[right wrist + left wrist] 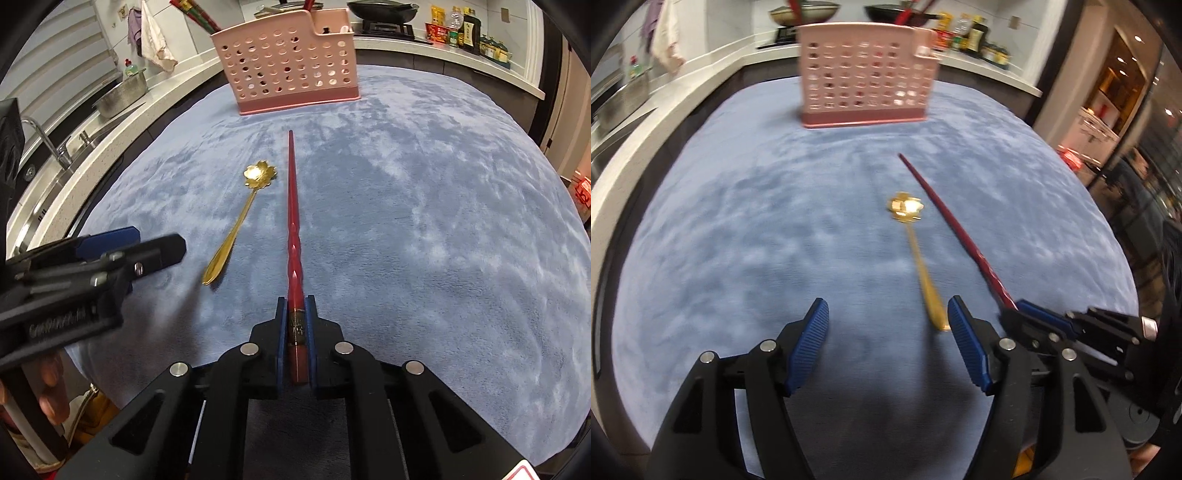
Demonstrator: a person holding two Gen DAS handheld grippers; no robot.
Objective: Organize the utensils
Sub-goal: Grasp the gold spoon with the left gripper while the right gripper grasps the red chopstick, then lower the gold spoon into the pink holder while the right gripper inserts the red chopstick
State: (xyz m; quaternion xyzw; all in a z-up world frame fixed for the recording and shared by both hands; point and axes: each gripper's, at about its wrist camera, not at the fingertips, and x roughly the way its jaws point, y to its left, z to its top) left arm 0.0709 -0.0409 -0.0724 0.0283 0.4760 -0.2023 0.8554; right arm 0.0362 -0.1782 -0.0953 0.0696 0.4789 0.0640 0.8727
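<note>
The right tongs (pixel 295 306) are squeezed tight on the thick end of a long red chopstick (pixel 293 221). In the right wrist view the chopstick runs straight up toward 12 o'clock, and its thin tip points at the pink holder (pixel 291 62) far across the blue cloth (pixel 424 206) on the tabletop. More red chopsticks stick out of the holder's top.

A gold spoon (pixel 236 225) with a flower-shaped bowl lies flat on the cloth, just beside the chopstick, at about 10 o'clock from the right tongs. Its handle end is the near end.

The left tongs (pixel 888 314) are open with nothing held. In the left wrist view the spoon (pixel 916 254) lies at about 1 o'clock from them, and its handle end sits just by the inside of their right blue pad (pixel 964 332). The pad looks very close to the handle, but I cannot tell if they touch.
</note>
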